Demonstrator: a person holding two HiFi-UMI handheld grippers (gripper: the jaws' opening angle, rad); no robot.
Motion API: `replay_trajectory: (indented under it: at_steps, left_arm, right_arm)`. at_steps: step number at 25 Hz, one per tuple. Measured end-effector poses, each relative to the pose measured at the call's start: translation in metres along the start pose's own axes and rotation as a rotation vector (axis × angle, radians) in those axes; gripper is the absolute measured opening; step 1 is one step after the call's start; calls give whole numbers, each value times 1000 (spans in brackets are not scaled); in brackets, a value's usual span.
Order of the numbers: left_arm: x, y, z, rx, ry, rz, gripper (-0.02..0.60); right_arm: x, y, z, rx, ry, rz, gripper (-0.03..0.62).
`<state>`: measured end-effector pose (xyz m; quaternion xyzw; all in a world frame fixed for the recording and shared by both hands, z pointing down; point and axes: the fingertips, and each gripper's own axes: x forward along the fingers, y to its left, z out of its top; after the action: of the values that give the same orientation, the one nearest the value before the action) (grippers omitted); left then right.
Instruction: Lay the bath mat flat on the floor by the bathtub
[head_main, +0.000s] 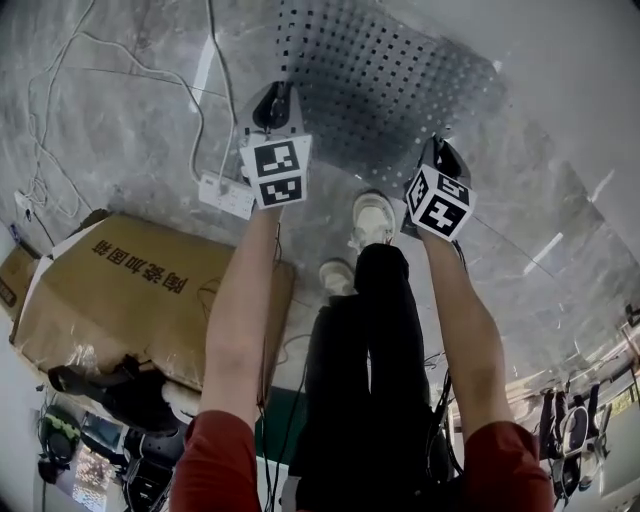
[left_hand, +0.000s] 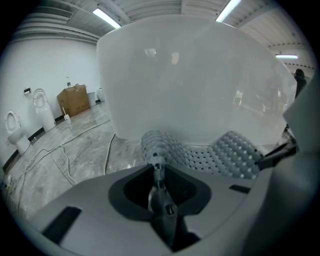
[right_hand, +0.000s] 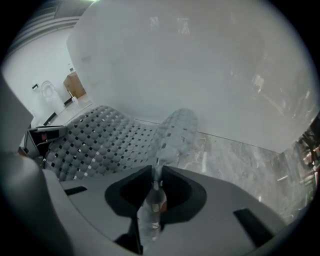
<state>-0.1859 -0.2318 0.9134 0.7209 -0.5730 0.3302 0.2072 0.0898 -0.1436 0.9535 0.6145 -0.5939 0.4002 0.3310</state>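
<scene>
Forearms (head_main: 240, 330) nearest, one behind each gripper. Left gripper (head_main: 273, 100): clamped on bath mat (head_main: 385, 75), near-left edge. Right gripper (head_main: 447, 152): clamped on near-right edge. Mat sags between them, long axis apparently left-right, reaching far toward bathtub (left_hand: 200, 75).

Large cardboard box (head_main: 120, 290), white power strip (head_main: 226, 195) just beside it
</scene>
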Motion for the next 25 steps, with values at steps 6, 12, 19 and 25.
replay_trajectory:
  at_steps: [6, 12, 19, 25]
  left_arm:
    - [27, -2, -32, 23, 26, -16, 80]
    - [44, 5, -51, 61, 63, 12, 94]
    - [62, 29, -84, 75, 155, 40, 129]
    - [68, 35, -93, 63, 161, 47, 151]
  right_arm:
    - [23, -12, -27, 19, 39, -26, 74]
    - [44, -32, -42, 10, 73, -52, 78]
    - [62, -51, -60, 44, 135, -100, 101]
    - [69, -59, -66, 52, 158, -123, 123]
